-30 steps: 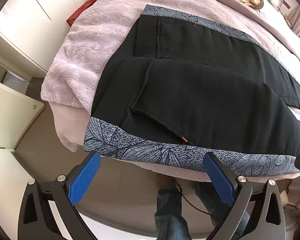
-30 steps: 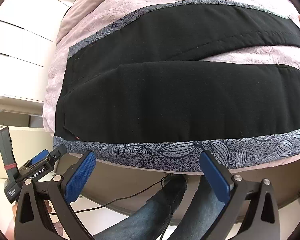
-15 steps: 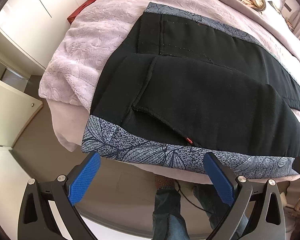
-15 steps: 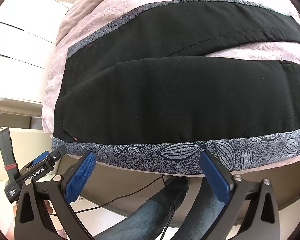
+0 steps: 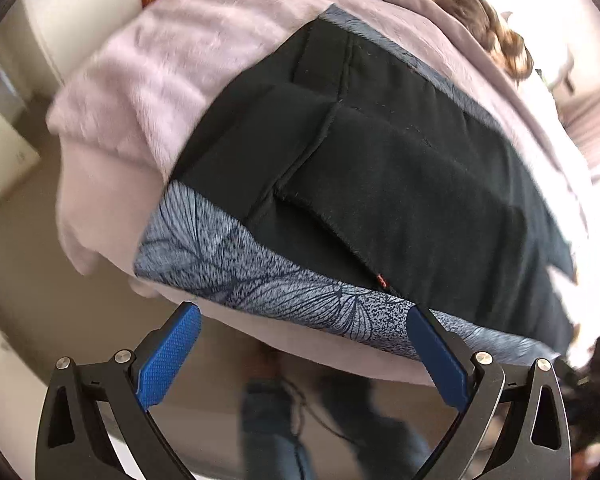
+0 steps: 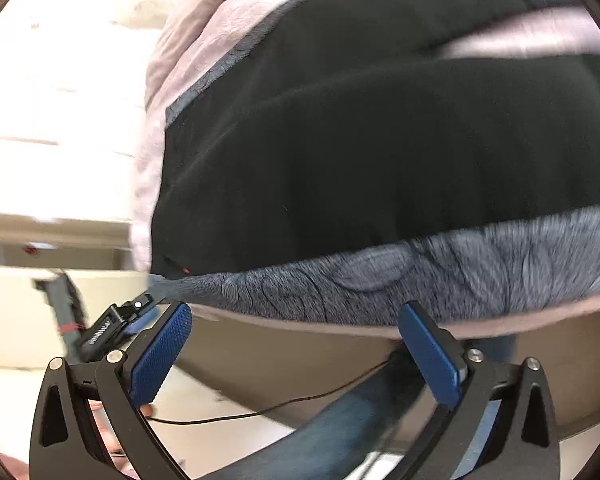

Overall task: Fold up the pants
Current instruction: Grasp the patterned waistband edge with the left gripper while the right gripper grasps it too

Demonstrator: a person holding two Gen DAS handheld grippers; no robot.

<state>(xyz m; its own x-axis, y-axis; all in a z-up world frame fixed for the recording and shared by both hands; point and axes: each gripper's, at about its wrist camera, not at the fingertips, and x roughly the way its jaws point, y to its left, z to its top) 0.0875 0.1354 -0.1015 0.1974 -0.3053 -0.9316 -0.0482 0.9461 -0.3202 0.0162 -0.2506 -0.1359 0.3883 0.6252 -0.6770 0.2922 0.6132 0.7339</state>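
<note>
Black pants (image 5: pixel 400 184) with a grey leaf-print side stripe (image 5: pixel 260 276) lie spread flat across a pink bed; they also fill the right wrist view (image 6: pixel 380 152), stripe (image 6: pixel 440 276) along the near edge. My left gripper (image 5: pixel 304 328) is open and empty, just below the stripe near the waist corner, its right fingertip (image 5: pixel 420 320) level with the stripe edge. My right gripper (image 6: pixel 296 320) is open and empty, just below the stripe further along the leg. The left gripper's body (image 6: pixel 112 324) shows at the lower left of the right wrist view.
A pink plush blanket (image 5: pixel 140 92) covers the bed; its edge (image 5: pixel 300 340) overhangs the floor. White cupboards (image 6: pixel 52 120) stand to the left. A brown object (image 5: pixel 488 36) lies at the bed's far end. The person's jeans-clad legs (image 6: pixel 340 432) and a thin cable (image 6: pixel 260 412) are below the grippers.
Both grippers have moved closer to the near edge of the pants, so the stripe now sits right at the fingertips. Both views are motion-blurred. Both stay open.
</note>
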